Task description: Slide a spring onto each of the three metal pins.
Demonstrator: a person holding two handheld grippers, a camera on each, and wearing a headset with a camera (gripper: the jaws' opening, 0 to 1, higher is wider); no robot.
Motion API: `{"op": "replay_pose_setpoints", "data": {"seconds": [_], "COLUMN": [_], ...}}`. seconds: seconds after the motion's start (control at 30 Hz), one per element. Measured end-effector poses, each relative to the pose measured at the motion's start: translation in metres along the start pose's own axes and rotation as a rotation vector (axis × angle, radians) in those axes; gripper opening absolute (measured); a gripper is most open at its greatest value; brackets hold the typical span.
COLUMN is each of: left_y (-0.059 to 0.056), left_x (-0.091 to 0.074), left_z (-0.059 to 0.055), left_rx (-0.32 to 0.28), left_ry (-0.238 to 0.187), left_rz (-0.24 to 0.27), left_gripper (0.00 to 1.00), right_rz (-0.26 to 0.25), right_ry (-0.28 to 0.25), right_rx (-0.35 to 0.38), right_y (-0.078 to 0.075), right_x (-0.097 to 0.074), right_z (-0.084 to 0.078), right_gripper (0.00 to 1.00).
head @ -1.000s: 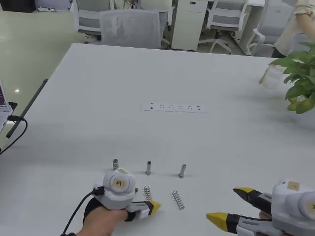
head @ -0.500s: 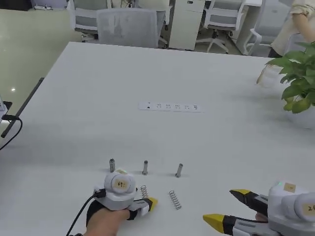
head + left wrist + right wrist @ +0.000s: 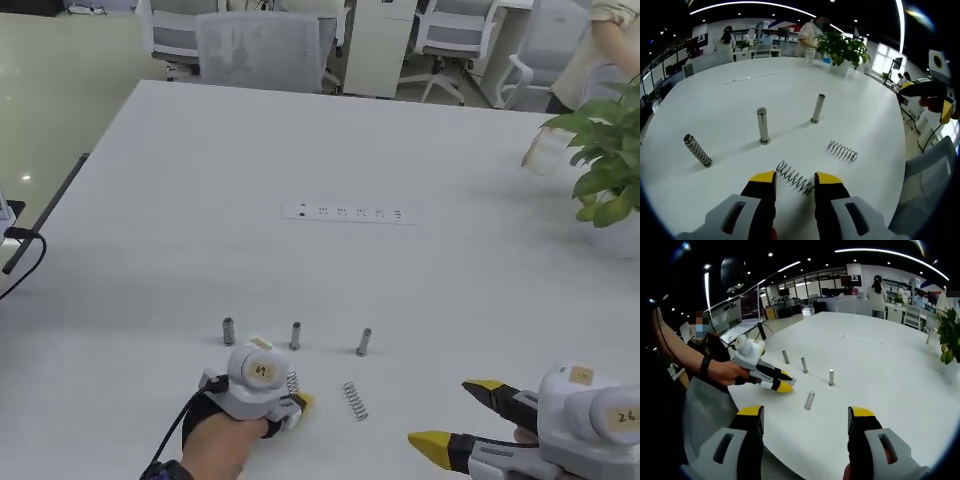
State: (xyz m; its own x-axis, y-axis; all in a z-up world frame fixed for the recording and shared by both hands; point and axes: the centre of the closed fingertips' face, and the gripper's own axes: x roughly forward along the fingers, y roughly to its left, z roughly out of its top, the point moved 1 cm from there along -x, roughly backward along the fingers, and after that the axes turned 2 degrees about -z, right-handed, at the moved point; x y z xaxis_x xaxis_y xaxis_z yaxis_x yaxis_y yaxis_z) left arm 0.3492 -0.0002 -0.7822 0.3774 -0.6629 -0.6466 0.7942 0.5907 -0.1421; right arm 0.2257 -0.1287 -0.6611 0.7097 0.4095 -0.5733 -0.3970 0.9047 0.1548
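Note:
Three metal pins stand in a row on the white table (image 3: 330,130). The left pin (image 3: 228,330) (image 3: 696,150) wears a spring. The middle pin (image 3: 295,335) (image 3: 762,125) and the right pin (image 3: 364,342) (image 3: 817,107) are bare. One loose spring (image 3: 292,383) (image 3: 795,177) lies flat with its near end between the yellow fingertips of my left gripper (image 3: 298,402) (image 3: 795,177), whose jaws stand a narrow gap apart. A second loose spring (image 3: 354,400) (image 3: 842,151) (image 3: 810,400) lies to its right. My right gripper (image 3: 458,412) (image 3: 805,412) hovers wide open at the near right, holding nothing.
A socket strip (image 3: 347,213) is set into the table's middle. A potted plant (image 3: 605,150) stands at the far right edge. Office chairs (image 3: 265,50) sit beyond the far edge. A black cable (image 3: 25,262) runs along the left side.
My left gripper has moved forward along the table, so its tips now flank the near end of the spring. The right gripper has barely moved. The head camera shifted slightly.

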Motion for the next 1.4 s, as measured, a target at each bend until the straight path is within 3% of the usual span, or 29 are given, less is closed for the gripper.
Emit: {"op": "replay_pose_setpoints", "data": {"seconds": [0.5, 0.87, 1.27, 1.4], "left_y": [0.01, 0.016, 0.02, 0.019], "left_x": [-0.006, -0.009, -0.02, -0.028], "left_z": [-0.006, -0.01, -0.019, -0.021], "left_rx": [0.05, 0.133, 0.118, 0.125], "left_ry": [0.032, 0.067, 0.101, 0.094], "left_rz": [0.012, 0.026, -0.002, -0.022], "left_gripper": [0.12, 0.05, 0.02, 0.02], "right_rz": [0.011, 0.017, 0.023, 0.025], "right_ry": [-0.003, -0.002, -0.002, -0.002], "right_rx": [-0.002, -0.003, -0.008, -0.007], "right_y": [0.004, 0.007, 0.008, 0.008], "right_x": [0.005, 0.006, 0.006, 0.006], "right_z": [0.001, 0.001, 0.001, 0.001], "right_gripper": [0.66, 0.67, 0.67, 0.66]}}
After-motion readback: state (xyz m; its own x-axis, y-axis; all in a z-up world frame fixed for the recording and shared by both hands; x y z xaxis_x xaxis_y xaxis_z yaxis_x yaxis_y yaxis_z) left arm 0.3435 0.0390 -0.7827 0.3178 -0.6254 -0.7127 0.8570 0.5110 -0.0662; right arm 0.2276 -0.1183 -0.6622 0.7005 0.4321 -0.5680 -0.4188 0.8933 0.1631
